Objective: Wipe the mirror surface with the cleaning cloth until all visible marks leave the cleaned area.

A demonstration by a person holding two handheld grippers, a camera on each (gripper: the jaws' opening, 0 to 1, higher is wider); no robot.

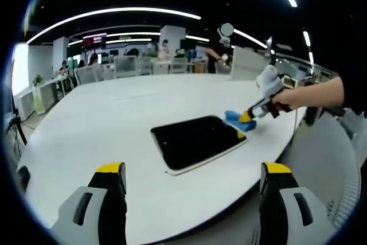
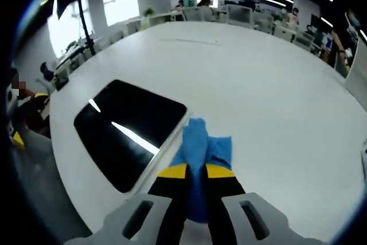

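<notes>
I see the white worktop [image 1: 114, 119] spreading wide, and on it the dark mirror [image 1: 196, 140] lies flat near the edge closest to me. My left claw [image 1: 195, 185] hangs released above that edge, jaws spread wide with nothing between them. My right claw [image 2: 196, 171] is clenched on the blue cleaning cloth [image 2: 202, 144], which rests on the worktop just beside the mirror's long edge. The left gripper view takes in my hand [image 1: 289, 98] on the right claw; the right gripper view catches ceiling-light streaks reflected in the mirror [image 2: 123, 133].
</notes>
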